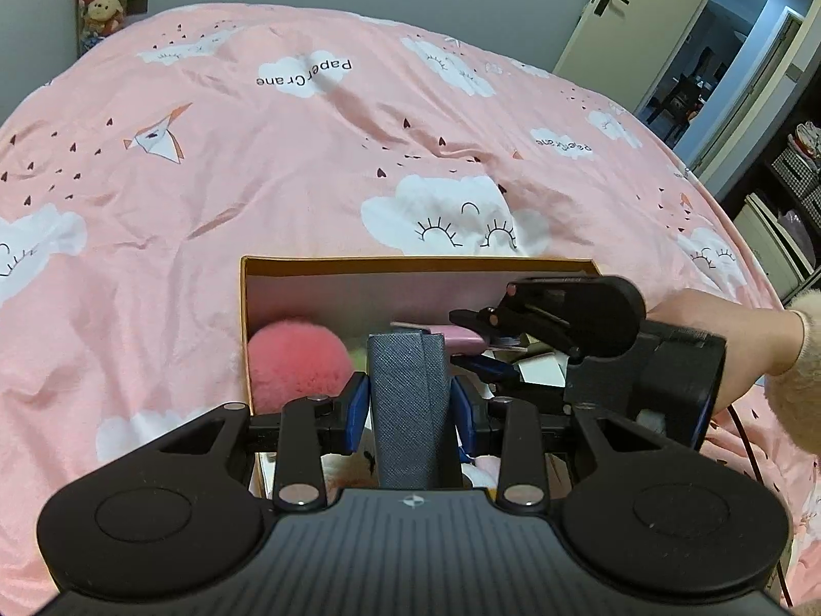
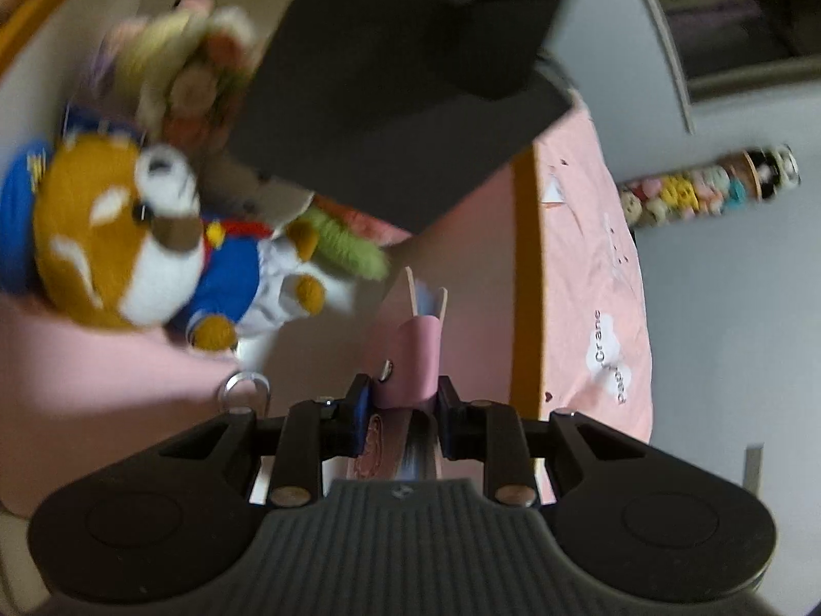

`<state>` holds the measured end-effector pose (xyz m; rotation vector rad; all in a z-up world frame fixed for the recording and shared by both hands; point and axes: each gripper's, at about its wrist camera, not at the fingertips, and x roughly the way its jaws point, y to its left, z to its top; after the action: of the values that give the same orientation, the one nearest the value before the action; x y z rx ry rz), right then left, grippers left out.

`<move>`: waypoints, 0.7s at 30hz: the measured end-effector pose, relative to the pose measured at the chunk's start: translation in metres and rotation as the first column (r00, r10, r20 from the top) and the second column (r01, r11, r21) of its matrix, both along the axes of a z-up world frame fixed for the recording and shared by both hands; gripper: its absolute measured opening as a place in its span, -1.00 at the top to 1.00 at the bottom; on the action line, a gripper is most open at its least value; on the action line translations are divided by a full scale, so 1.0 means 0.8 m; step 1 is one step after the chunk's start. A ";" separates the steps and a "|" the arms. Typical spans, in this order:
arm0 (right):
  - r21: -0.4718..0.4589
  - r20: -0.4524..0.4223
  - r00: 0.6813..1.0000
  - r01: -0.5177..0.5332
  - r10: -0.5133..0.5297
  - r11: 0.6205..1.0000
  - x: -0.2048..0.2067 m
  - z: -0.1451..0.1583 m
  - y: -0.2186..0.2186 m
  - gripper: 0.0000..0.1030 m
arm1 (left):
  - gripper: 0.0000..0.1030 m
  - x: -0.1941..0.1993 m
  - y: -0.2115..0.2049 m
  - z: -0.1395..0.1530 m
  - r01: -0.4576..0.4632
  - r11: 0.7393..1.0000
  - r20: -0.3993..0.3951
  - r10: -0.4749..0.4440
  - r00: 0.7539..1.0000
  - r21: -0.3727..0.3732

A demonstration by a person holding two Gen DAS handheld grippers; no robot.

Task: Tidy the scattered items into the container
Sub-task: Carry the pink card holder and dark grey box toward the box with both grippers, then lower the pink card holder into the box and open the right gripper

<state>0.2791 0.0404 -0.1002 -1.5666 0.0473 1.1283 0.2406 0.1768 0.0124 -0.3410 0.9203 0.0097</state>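
Observation:
An open cardboard box (image 1: pixel 246 297) with an orange rim lies on a pink bedspread. My left gripper (image 1: pixel 409 400) is shut on a grey textured case (image 1: pixel 408 385), held upright over the box's near side. My right gripper (image 1: pixel 474 341), rolled on its side, reaches into the box from the right. In the right wrist view my right gripper (image 2: pixel 403 395) is shut on a pink case (image 2: pixel 418 354) with cards poking out, low inside the box (image 2: pixel 523 267). A plush dog (image 2: pixel 128 236) in blue and a pink fluffy ball (image 1: pixel 297 364) lie in the box.
The pink bedspread (image 1: pixel 256 164) with cloud prints spreads around the box. The left gripper's black body (image 2: pixel 400 77) hangs above the right one. A person's hand and fluffy sleeve (image 1: pixel 790 359) are at the right. A shelf unit (image 1: pixel 790 190) and open door (image 1: pixel 718 51) stand beyond the bed.

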 end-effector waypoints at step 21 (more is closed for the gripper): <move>-0.047 -0.368 0.917 0.147 -0.155 0.988 0.004 0.053 -0.017 0.47 | 0.22 0.013 0.012 -0.014 -0.004 0.999 -0.024 0.003 1.000 -0.037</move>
<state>0.2820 0.0269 -0.0576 -1.3214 0.4269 1.2884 0.2507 0.1865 0.0015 -0.3773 0.9447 0.0002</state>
